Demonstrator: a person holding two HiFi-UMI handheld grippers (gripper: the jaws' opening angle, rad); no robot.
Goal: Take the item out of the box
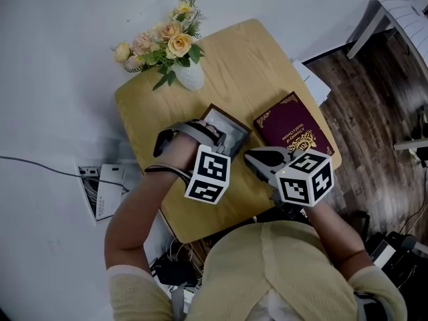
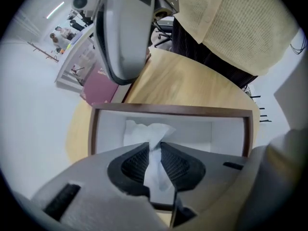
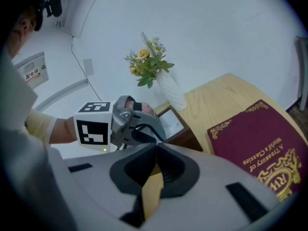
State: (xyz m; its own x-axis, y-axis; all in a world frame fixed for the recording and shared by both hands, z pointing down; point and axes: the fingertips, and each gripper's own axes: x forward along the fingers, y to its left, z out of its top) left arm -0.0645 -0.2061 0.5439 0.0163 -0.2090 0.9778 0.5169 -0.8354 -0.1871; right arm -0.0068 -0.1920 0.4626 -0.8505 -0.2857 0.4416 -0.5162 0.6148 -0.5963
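Light wooden table (image 1: 267,65), rounded corners, pale floor around it.

Item: one white tissue (image 2: 147,130), thin and crumpled. It is drawn up into a twisted strip that runs between the left gripper's (image 2: 155,147) ribbed pads, with the loose bunched end just beyond the fingertips, inside the box. The pads are pressed onto the strip from both sides.

Box (image 2: 168,110): one, dark wood rim, white lining, directly under the left fingertips.

Other things: one maroon book (image 1: 294,131) with gold print, lying flat beyond the right fingertips and to their right. One white vase (image 1: 189,75) of yellow and peach flowers (image 1: 167,39), past the box.

Pose: left hand points its gripper steeply down into the box. The right gripper (image 3: 156,146) slants gently down over the bare tabletop, its fingertips meeting with nothing between them, and the left gripper is just beyond them.
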